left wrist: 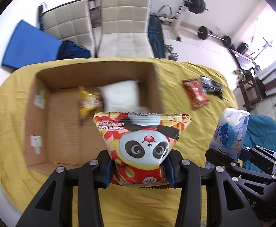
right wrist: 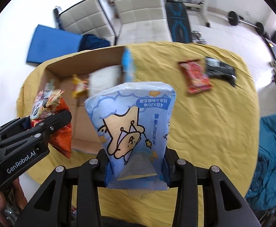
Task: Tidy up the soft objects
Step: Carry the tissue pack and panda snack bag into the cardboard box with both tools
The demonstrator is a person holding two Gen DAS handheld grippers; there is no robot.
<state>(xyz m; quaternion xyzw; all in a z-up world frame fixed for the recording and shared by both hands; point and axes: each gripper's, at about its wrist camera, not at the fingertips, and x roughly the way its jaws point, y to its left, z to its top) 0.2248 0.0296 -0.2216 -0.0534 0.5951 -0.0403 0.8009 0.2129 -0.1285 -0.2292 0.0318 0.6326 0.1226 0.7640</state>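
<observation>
My left gripper (left wrist: 138,168) is shut on a red snack bag with a panda face (left wrist: 141,141), held up above the yellow-clothed table, over the near right corner of an open cardboard box (left wrist: 66,128). My right gripper (right wrist: 137,168) is shut on a light blue tissue pack with a cartoon print (right wrist: 132,123), also held above the table. Inside the box lie a yellow snack bag (left wrist: 88,102) and a white soft pack (left wrist: 121,96). The left gripper (right wrist: 48,124) with its panda bag (right wrist: 50,113) shows at the left of the right wrist view.
On the yellow cloth (left wrist: 194,132) right of the box lie a red packet (left wrist: 195,93) and a black packet (left wrist: 211,86). Two cream chairs (left wrist: 124,24) stand behind the table, with a blue mat (left wrist: 28,45) on the floor. Teal fabric (right wrist: 274,151) lies at the right.
</observation>
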